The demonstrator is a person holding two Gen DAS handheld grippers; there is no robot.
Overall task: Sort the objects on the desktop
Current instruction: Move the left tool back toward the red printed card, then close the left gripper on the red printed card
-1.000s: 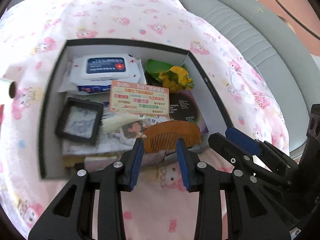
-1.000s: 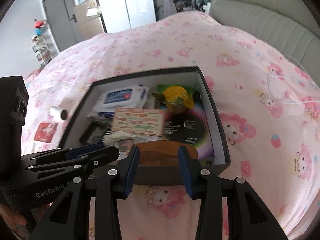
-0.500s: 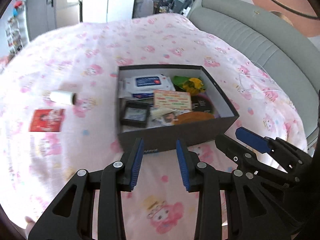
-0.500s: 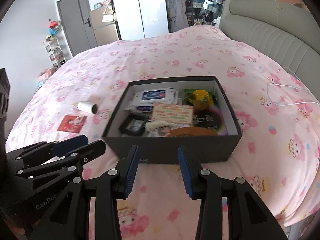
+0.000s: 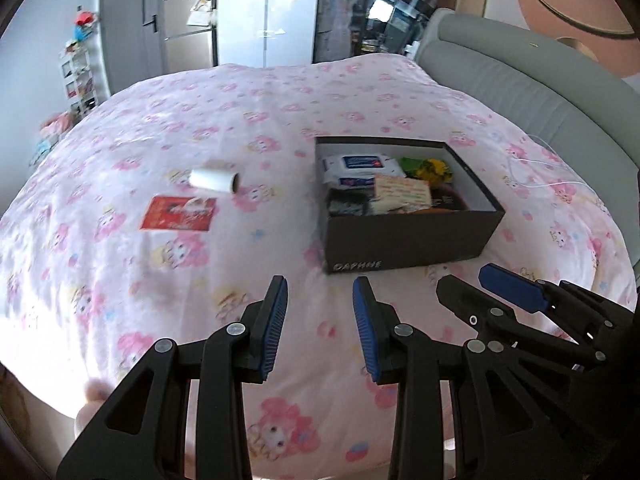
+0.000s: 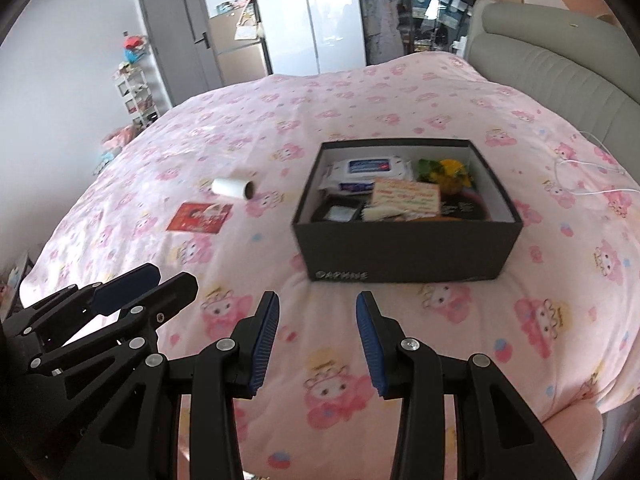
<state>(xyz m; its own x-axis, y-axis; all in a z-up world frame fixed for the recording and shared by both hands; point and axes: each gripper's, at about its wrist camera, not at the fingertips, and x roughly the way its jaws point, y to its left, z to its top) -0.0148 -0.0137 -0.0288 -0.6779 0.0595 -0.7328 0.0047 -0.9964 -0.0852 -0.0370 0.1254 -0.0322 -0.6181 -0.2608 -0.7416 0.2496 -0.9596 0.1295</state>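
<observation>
Both hand-held grippers are pulling further back from the dark box than half a second ago, so that the box is now sitting well ahead of the fingertips and more of the bed is showing. The left hand-held gripper (image 5: 320, 320) is hovering over the pink patterned bedspread (image 5: 200, 120) with its blue-padded jaws standing wide apart and nothing between them. The right hand-held gripper (image 6: 318, 328) is likewise hanging open and empty, just beside the left one; each is appearing at the edge of the other's view.

Ahead of the fingertips, the dark box (image 6: 408, 252) is resting on the bedspread with its lid off. Inside it, a white and blue wipes packet (image 6: 366, 170) is lying toward the far left, a green and yellow item (image 6: 446, 172) toward the far right, and an orange printed card (image 6: 406, 196) is lying across the middle on top of other contents. A small dark framed square (image 6: 338, 212) is sitting at the near left of the box. An orange-brown edge is showing at the near wall, but it is too hidden to identify with confidence.

Outside the box, to its left and well apart from it, a white roll (image 5: 214, 180) is lying on its side on the bedspread. A red card (image 5: 178, 213) is lying flat just beside the roll, on the nearer side. A grey padded headboard (image 5: 540, 92) is running along the right.
</observation>
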